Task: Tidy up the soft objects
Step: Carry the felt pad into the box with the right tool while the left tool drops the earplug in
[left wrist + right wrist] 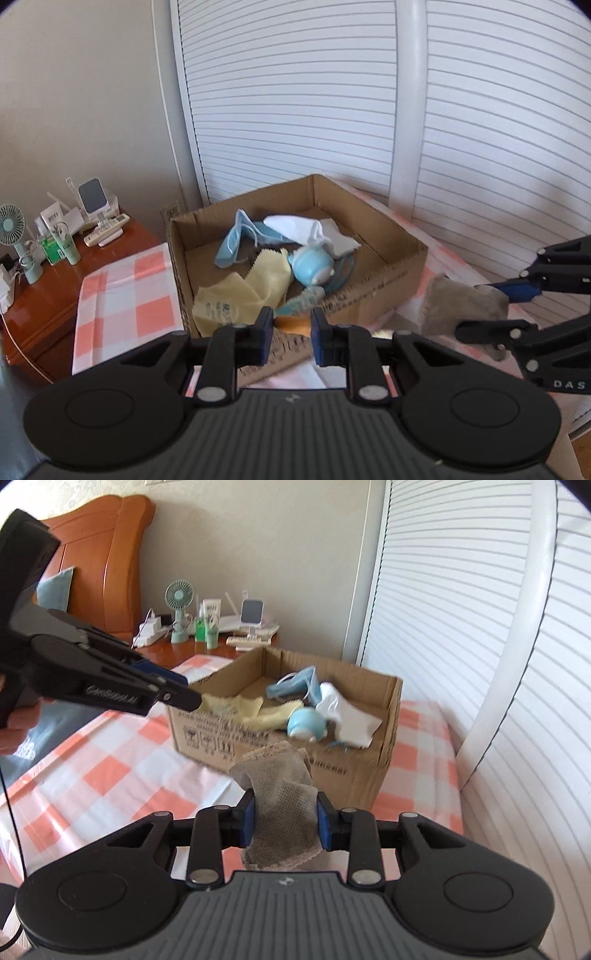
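Cardboard box [384,291] sits on a bed w/ pink-and-white checked cover [122,295], louvred white doors [295,92] just behind it. Inside the box: yellow cloth [236,291] at near left, blue face mask [236,240] far left, white cloth [314,230] far right, round pale-blue toy [312,267] in the middle. Something orange [291,325] shows just over the near wall of the box, too hidden to tell what it is.

R gripper [284,818]: jaws narrow, blue pads clamped on a grey mesh cloth [280,797] w/ a lace edge. The cloth stands bunched up betw. the pads, held off the bed, just in front of the near right corner of the box. In the left wrist view the same cloth [461,302] hangs right of the box in the R gripper [491,306].

L gripper [290,332]: pads close together, nearly shut, small gap left. Can't tell if anything is pinched there; the orange thing and the box wall show thru the gap. In the right wrist view the L gripper [181,690] hangs over the near left corner of the box, its tip by the yellow cloth [236,707]; contact unclear.

Far left: wooden nightstand [44,295] w/ a small green fan [13,229], tubes and remotes. Wooden headboard [107,554] beyond it.
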`<state>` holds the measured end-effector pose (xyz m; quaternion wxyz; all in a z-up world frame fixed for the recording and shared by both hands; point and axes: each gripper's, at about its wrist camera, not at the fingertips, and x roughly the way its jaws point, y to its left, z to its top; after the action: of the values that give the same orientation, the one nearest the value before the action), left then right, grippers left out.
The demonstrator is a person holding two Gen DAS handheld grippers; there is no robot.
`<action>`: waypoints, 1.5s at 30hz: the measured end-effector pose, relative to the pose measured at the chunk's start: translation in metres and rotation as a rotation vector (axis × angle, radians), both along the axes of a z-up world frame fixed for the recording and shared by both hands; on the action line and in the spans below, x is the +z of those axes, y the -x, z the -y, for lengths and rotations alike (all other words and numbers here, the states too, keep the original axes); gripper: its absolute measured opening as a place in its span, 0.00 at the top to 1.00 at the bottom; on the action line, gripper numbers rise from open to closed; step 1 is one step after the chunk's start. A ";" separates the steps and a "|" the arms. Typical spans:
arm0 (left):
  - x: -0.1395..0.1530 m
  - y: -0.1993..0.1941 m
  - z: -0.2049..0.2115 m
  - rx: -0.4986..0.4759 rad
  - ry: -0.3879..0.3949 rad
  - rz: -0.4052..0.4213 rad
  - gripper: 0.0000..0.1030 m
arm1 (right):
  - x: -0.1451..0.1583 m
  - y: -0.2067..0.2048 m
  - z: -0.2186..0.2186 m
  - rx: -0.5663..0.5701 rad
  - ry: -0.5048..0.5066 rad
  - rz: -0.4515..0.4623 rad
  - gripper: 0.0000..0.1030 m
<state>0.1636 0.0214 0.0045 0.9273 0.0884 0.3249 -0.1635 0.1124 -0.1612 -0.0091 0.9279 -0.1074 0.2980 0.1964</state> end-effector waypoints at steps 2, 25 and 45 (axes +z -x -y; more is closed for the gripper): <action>0.009 -0.015 0.000 0.012 -0.006 0.023 0.81 | 0.005 -0.005 0.002 -0.005 -0.009 0.016 0.64; 0.012 -0.070 -0.038 0.247 0.035 0.015 0.02 | 0.018 -0.062 0.016 -0.101 -0.106 -0.035 0.64; 0.012 0.024 -0.049 0.266 0.016 -0.011 0.02 | 0.030 -0.200 -0.104 -0.107 -0.089 -0.127 0.64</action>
<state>0.1394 0.0706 0.0166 0.9397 0.0363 0.3375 -0.0422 0.3124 -0.0575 0.0206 0.9201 -0.0373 0.3528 0.1659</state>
